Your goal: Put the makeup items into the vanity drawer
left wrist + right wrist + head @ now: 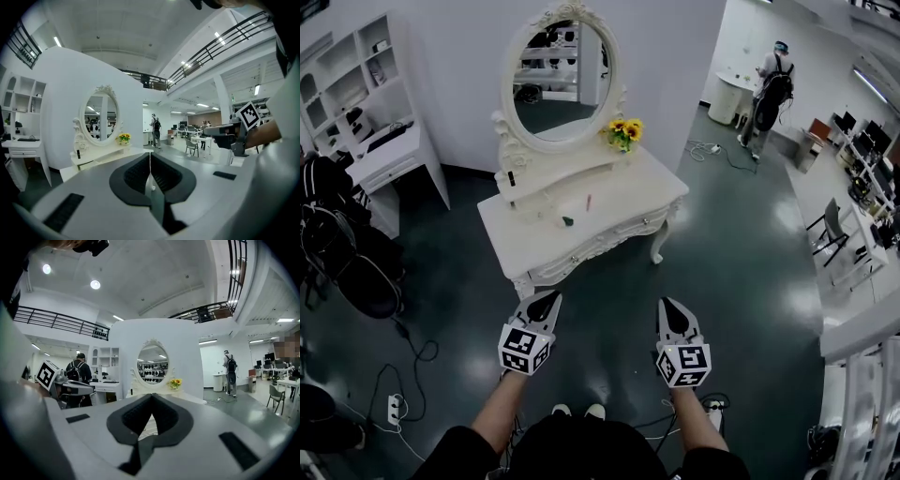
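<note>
Vanity surface at 12 o'clock in head view, carrying makeup items above shut drawer. Left gripper view: left gripper closed, empty. Right gripper view: right gripper closed, empty. Approach squarely; open drawer first.

In the head view, a dark green glossy floor fills most of the frame. At upper left stands a white shelf unit, with a white desk below it that carries dark items. Black chairs crowd the left edge. At lower left a white power strip lies on the floor. Just above centre is a bunch of yellow sunflowers. At upper right a person wearing a black backpack stands, back turned, beside a round white stand. A grey chair sits near the right edge. In the left gripper view, a black balcony railing crosses the upper right.
</note>
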The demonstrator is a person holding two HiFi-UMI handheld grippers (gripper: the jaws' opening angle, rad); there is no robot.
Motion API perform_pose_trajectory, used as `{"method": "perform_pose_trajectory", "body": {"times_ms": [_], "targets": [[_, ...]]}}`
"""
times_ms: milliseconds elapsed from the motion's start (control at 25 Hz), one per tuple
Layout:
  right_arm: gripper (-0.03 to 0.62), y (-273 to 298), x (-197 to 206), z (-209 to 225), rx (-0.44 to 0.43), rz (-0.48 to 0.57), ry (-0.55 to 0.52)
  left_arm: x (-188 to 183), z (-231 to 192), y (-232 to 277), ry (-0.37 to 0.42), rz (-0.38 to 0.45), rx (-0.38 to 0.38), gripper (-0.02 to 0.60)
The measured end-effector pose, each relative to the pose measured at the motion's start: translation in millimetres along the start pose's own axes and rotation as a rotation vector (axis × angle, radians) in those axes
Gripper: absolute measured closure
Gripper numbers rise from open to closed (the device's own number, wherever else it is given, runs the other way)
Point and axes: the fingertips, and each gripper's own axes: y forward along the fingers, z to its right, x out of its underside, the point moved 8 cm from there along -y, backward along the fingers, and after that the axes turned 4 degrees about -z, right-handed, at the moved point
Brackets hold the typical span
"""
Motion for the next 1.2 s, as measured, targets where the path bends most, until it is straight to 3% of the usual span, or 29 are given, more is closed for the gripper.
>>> {"method": "perform_pose_trajectory", "body": {"times_ms": [600,1200], "targets": [[0.591,43,8,35,-0.036,-0.037,0.025,4,-5,42,-0.044,-0.008,-0.039,0.558],[0.591,224,-33,107,-0.034,-0.062,0.012,-24,-106,214,-0.032,-0.055,-0.024,0.558]]}}
